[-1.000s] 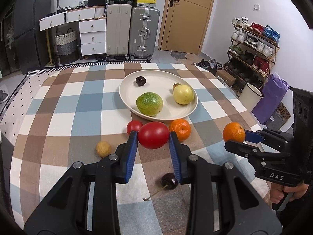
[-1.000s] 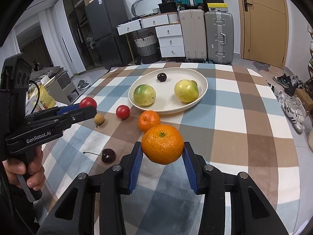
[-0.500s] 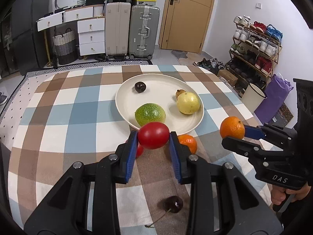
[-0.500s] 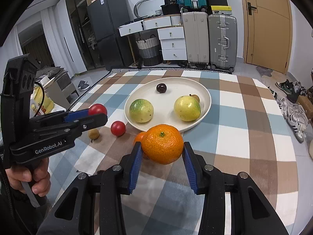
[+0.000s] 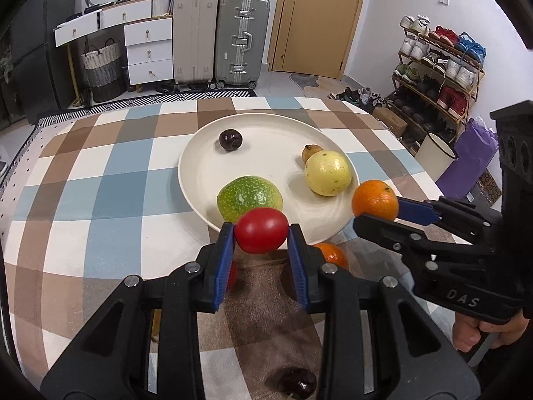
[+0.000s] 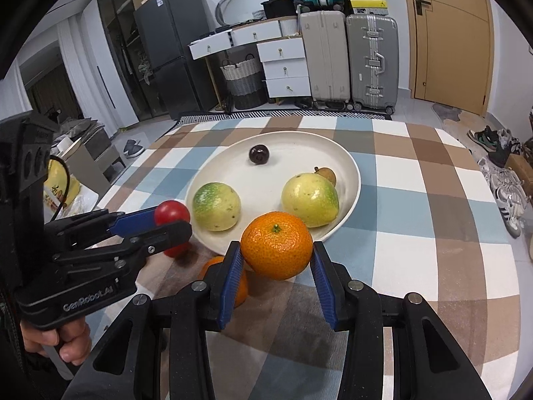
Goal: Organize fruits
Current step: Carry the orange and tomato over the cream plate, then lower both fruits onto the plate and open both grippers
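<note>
the left gripper (image 5: 261, 238) clamps a tomato (image 5: 261, 230), the right gripper (image 6: 275, 260) an orange (image 6: 276, 245), both at the plate's (image 5: 200, 173) near rim; lower each onto bare plate before letting go.

White letters "DAS" stand on the black body of the right claw (image 5: 376, 205), at about four o'clock in the left wrist view. "GenRobot.AI" stands in white on the body of the left claw (image 6: 171, 221), at about eight o'clock in the right wrist view. Print on the boxes above the suitcases (image 6: 348, 53) is too small to read.
</note>
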Demonstrator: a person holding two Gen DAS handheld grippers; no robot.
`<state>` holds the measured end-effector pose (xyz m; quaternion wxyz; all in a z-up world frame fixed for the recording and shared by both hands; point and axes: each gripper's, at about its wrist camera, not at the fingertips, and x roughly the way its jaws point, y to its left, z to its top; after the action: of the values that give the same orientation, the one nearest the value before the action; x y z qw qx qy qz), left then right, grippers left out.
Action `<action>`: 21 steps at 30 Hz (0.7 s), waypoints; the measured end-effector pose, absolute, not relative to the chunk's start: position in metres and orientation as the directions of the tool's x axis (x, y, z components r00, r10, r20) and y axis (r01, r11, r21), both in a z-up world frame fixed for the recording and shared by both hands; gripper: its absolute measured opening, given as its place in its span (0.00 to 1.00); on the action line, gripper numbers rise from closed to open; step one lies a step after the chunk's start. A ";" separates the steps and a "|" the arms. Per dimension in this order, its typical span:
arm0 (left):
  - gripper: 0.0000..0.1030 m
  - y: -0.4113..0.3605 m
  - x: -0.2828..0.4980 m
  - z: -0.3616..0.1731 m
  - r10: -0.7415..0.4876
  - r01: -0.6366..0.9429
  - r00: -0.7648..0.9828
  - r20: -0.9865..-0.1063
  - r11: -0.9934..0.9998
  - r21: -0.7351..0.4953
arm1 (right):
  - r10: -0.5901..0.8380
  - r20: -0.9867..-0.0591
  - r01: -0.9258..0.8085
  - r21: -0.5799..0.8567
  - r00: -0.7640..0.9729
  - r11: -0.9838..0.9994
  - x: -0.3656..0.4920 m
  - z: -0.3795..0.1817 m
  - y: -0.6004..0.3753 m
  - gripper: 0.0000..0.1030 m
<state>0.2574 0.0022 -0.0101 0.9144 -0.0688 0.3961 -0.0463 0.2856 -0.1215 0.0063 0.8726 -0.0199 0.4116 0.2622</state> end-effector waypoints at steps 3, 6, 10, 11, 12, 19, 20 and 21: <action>0.29 0.000 0.265 -0.014 -0.139 0.037 0.674 -0.725 0.987 -0.155 | 0.438 -0.733 -0.461 0.191 0.520 0.867 0.295 0.001 -0.120 0.41; 0.29 -0.003 0.273 -0.018 -0.136 0.045 0.669 -0.731 0.989 -0.142 | 0.430 -0.738 -0.447 0.194 0.520 0.873 0.303 -0.003 -0.120 0.41; 0.29 -0.003 0.284 -0.023 -0.135 0.047 0.662 -0.737 0.989 -0.139 | 0.434 -0.741 -0.444 0.204 0.512 0.873 0.311 -0.008 -0.120 0.41; 0.29 -0.003 0.287 -0.024 -0.134 0.043 0.661 -0.739 0.989 -0.140 | 0.432 -0.742 -0.446 0.200 0.512 0.872 0.311 -0.008 -0.119 0.41; 0.29 -0.002 0.291 -0.025 -0.133 0.039 0.658 -0.741 0.989 -0.142 | 0.429 -0.742 -0.447 0.194 0.515 0.873 0.312 -0.008 -0.119 0.41; 0.29 0.001 0.308 -0.028 -0.118 0.023 0.647 -0.754 0.991 -0.135 | 0.427 -0.742 -0.443 0.194 0.517 0.875 0.321 -0.009 -0.121 0.41; 0.29 0.002 0.310 -0.028 -0.119 0.022 0.645 -0.755 0.990 -0.137 | 0.428 -0.740 -0.443 0.195 0.518 0.875 0.322 -0.008 -0.121 0.41; 0.29 0.002 0.311 -0.028 -0.118 0.020 0.642 -0.757 0.990 -0.138 | 0.428 -0.739 -0.441 0.197 0.520 0.876 0.323 -0.008 -0.122 0.41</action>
<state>0.3115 0.0020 -0.0283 0.9043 -0.0583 0.4212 -0.0380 0.3225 -0.1217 -0.0080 0.8718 -0.0076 0.4216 0.2493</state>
